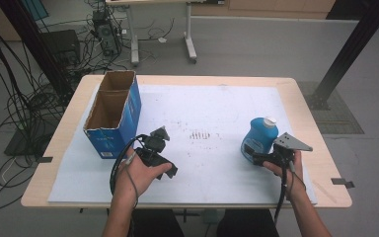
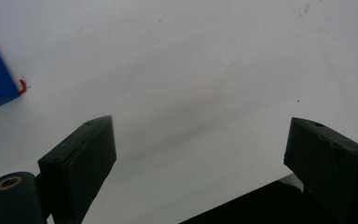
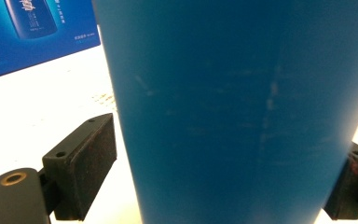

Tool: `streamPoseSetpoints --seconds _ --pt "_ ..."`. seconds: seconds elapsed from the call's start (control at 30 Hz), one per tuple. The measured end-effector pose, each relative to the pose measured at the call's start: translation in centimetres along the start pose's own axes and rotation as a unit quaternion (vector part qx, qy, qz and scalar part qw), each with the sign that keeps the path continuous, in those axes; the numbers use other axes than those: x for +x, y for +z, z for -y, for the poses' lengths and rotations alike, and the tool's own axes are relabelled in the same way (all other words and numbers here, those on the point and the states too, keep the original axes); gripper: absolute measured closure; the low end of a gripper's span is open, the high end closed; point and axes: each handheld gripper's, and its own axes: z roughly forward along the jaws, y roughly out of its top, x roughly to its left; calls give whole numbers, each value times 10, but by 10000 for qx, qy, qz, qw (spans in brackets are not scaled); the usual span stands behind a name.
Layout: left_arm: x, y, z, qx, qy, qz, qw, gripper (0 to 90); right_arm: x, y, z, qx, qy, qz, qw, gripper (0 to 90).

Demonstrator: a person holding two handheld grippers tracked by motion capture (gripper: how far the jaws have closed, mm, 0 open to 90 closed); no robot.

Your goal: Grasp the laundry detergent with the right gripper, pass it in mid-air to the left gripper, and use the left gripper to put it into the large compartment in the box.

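We see blue plastic bottle with white cap (image 1: 259, 136) upright on white sheet (image 1: 207, 113) at desk's right side, long axis vertical. Right gripper (image 1: 256, 157) nearer: its jaws apart, straddling bottle body, left jaw with visible gap, right jaw at bottle's edge, contact unclear. Bottle surface smooth, faintly scuffed. Left gripper (image 1: 159, 136), jaws apart, empty, near open blue cardboard box (image 1: 113, 114), well apart from bottle.

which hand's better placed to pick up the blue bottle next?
Right, probably. The right tongs already straddle the blue bottle, one jaw either side, a gap showing at the left jaw. The left tongs are open over bare white sheet, near the box.
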Motion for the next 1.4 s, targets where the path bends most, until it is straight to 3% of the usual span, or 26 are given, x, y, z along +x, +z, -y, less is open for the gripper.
streamPoseSetpoints --seconds 0.43,0.63,1.4 --pt "-1 -1 1 -16 -13 19 10000 93 0 -1 1 15 62 95 9999 187" --pt "0 -1 2 -12 8 15 10000 94 1 0 2 84 63 128 9999 264" --pt "-3 -2 2 2 18 9 10000 93 3 -3 1 -5 7 160 9999 419"
